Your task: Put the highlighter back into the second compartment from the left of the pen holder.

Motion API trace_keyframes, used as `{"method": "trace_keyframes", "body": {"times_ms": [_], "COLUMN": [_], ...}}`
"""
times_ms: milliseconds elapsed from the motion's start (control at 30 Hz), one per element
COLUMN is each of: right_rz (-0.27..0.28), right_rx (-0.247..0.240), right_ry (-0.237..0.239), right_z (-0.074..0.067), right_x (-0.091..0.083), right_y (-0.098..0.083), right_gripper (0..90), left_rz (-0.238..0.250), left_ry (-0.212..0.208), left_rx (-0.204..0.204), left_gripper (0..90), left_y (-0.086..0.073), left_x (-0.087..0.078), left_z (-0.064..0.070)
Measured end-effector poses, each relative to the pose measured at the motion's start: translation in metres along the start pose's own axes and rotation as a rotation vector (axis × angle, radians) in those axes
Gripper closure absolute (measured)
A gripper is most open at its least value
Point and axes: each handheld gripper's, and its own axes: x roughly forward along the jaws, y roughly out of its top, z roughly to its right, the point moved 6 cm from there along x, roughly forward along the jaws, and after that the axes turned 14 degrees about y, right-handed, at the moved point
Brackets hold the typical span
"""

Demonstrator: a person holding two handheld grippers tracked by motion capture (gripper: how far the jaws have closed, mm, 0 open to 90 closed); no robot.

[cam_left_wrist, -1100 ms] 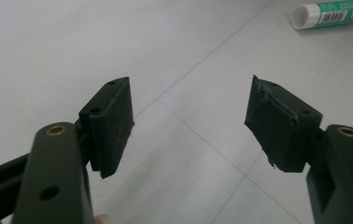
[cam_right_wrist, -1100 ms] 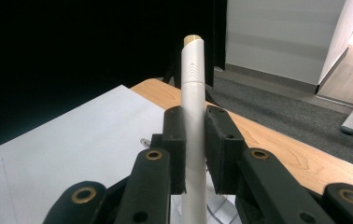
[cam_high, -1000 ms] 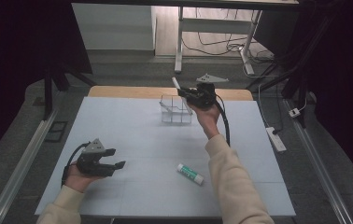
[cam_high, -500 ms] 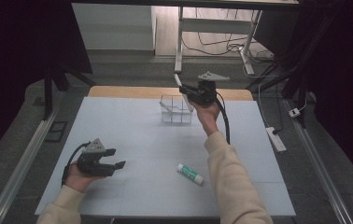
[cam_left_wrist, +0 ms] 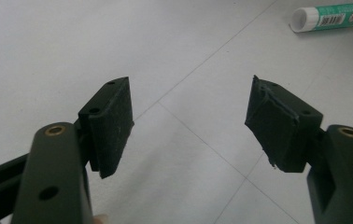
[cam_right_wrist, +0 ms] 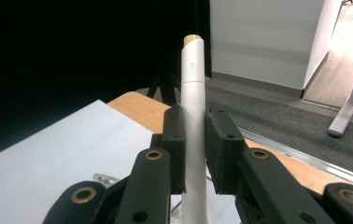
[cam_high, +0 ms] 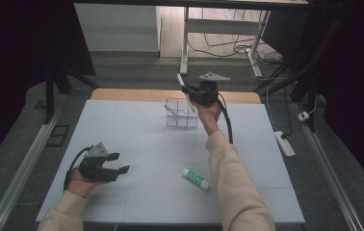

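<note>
We are holding the left tongs low over the near left part of the worktop, palm cupped under them, the forearm coming in from the bottom edge in a cream sleeve. Their jaws are standing wide apart with nothing between the pads. We are stretching the right arm far forward, elbow nearly straight, the right tongs raised at the far side. Their jaws are pressing tight on a slim white pen, its tip pointing up.
</note>
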Motion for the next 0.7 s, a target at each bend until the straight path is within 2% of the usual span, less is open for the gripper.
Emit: {"method": "trace_keyframes", "body": {"times_ms": [200, 400, 567, 700], "right_rz": [0.023, 0.037, 0.046, 0.05], "right_rx": [0.009, 0.024, 0.027, 0.032], "right_ry": [0.012, 0.007, 0.004, 0.002], "right_z": [0.005, 0.009, 0.011, 0.013], "right_x": [0.006, 0.014, 0.022, 0.028], "right_y": [-0.003, -0.006, -0.008, -0.011], "right_gripper": [77.5, 77.5, 77.5, 77.5], "left_rz": [-0.008, -0.004, -0.01, -0.009], "left_ry": [-0.001, 0.002, -0.001, 0.001], "left_rx": [0.0, -0.004, 0.013, 0.005], "left_gripper": [31.6, 31.6, 31.5, 31.4], "left_y": [-0.001, 0.0, 0.0, -0.001], "left_x": [0.002, 0.001, 0.003, 0.002], "left_z": [-0.002, -0.001, 0.001, -0.001]}}
